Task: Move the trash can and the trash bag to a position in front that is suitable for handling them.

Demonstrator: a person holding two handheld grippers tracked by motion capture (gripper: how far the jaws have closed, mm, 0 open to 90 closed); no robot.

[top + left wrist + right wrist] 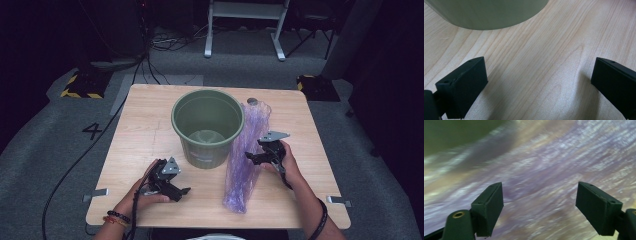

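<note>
The wooden desk (150,145) stood on a grey carpet floor (45,150). A painted number 4 (92,130) marked the floor at nine o'clock from the desk. A yellow-and-black striped block (82,86) lay at ten o'clock, and black cables (160,45) trailed toward eleven. A white metal frame (245,25) stood at twelve o'clock. A small round grey disc (252,101) sat near the desk's far edge.

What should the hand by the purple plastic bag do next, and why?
Probably ease the right gripper forward and shut it on the crumpled purple plastic bag: its jaws stand open right at the bag, gripping nothing, beside the empty green plastic bucket.
</note>
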